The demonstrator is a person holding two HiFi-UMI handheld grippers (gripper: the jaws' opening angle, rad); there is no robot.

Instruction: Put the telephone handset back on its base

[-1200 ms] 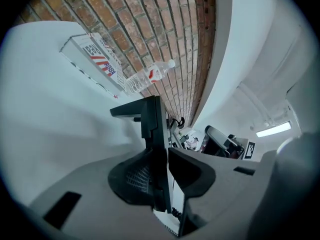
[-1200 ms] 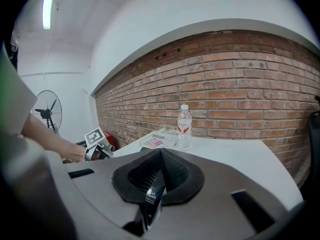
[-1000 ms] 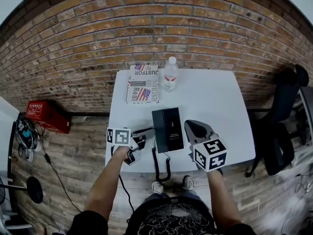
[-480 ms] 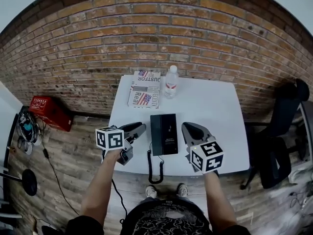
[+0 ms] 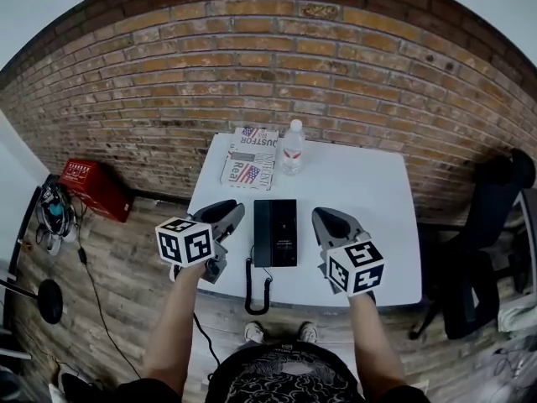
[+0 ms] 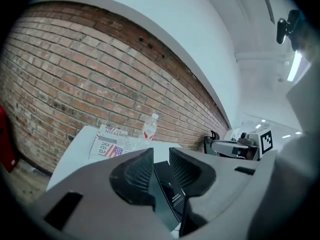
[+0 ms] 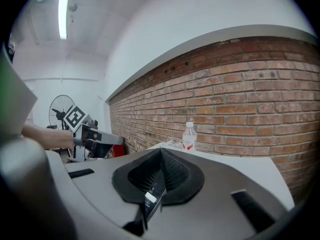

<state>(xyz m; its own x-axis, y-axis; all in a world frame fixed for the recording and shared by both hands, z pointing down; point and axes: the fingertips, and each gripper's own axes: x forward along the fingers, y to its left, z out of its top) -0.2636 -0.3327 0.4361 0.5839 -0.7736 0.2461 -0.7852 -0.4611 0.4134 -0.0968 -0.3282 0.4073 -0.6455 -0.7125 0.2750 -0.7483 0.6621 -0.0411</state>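
Two grippers over the table (image 5: 369, 193) front edge | left gripper (image 5: 236, 211) a bit open, empty | right gripper (image 5: 322, 218) closed, empty | phone (image 5: 275, 232) between them | brick wall (image 5: 252, 74) behind, wood floor (image 5: 126, 263)

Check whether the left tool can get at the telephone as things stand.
Probably yes. The left tool hovers open just left of the telephone, with only bare table between them. The right tool is on the other side.

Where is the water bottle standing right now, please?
In the head view, the water bottle stands at the far edge of the table, just right of the newspaper, beyond the black telephone.
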